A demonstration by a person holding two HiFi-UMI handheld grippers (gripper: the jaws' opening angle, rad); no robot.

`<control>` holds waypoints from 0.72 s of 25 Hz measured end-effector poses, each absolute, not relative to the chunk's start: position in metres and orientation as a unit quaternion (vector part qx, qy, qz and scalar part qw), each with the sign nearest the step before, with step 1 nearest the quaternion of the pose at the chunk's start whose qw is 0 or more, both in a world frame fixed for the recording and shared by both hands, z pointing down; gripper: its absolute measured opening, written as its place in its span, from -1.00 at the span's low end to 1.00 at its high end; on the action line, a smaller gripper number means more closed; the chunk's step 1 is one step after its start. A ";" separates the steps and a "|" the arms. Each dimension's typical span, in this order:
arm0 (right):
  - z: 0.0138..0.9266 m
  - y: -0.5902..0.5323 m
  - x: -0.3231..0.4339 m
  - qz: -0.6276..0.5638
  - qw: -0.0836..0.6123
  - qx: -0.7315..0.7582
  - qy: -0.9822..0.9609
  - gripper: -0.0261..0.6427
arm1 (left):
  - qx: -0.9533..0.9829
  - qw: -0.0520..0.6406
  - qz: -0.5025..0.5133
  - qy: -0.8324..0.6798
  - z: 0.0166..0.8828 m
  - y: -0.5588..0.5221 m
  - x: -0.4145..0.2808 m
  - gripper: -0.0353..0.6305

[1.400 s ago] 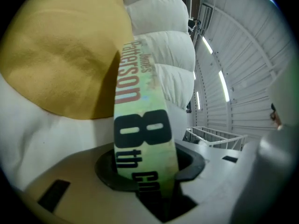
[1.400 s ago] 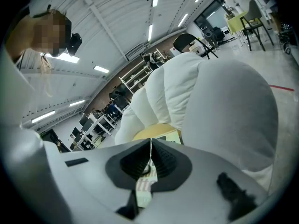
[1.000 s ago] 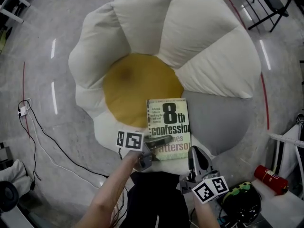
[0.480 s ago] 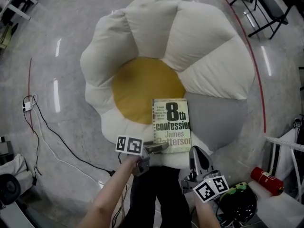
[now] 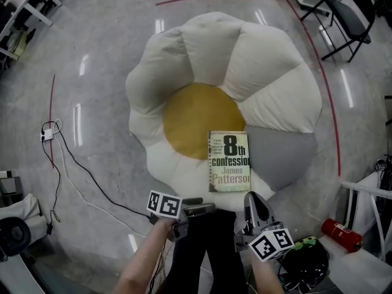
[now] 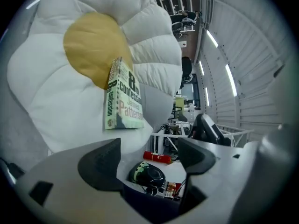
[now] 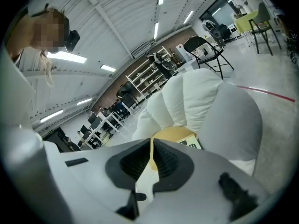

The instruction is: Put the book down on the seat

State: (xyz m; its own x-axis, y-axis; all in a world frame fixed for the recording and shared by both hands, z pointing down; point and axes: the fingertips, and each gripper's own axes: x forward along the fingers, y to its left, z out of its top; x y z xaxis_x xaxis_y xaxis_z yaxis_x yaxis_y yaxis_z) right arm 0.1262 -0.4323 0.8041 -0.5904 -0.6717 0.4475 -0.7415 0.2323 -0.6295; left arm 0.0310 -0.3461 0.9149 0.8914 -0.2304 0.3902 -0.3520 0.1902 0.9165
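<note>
The book [image 5: 229,162], a pale green paperback with black print, lies flat on the flower-shaped seat [image 5: 199,116], across its yellow centre, a white petal and the grey petal. My left gripper [image 5: 201,206] hangs just short of the book's near edge, apart from it. Its jaws have just been opening and stand open with nothing between them. In the left gripper view the book [image 6: 124,97] rests ahead of the left gripper [image 6: 149,150]. My right gripper [image 5: 256,208] hovers near the book's lower right. In its own view the right gripper [image 7: 152,160] is shut on nothing.
Grey floor surrounds the seat, with a curved red line behind it. A white cable [image 5: 67,164] trails at the left. A red fire extinguisher [image 5: 334,230], a black and green helmet [image 5: 306,263] and a white rail [image 5: 367,192] are at the lower right. A folding chair [image 5: 343,17] stands at the back right.
My left gripper let go of the book's near edge and drew back from it. Both grippers have risen. The book stays lying on the seat.
</note>
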 end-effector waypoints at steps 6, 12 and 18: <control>0.752 -0.419 0.120 0.422 0.043 0.453 -0.784 -0.88 | 0.688 0.682 -0.013 -0.250 0.829 -0.355 0.036 0.02; 0.686 -0.411 0.124 0.406 0.047 0.454 -0.792 -0.88 | 0.750 0.587 -0.056 -0.300 0.737 -0.375 0.038 -0.70; 0.610 -0.402 0.125 0.390 0.052 0.446 -0.804 -0.88 | 0.809 0.484 -0.025 -0.333 0.636 -0.380 0.035 -0.86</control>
State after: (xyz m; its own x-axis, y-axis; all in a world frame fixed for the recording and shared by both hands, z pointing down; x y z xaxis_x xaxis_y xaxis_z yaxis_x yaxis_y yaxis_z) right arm 0.1252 -0.4019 0.6102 -0.5962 -0.6766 0.4321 -0.7579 0.2970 -0.5808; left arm 0.0354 -0.3802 0.6358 0.7767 -0.5634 0.2817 -0.5142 -0.3089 0.8001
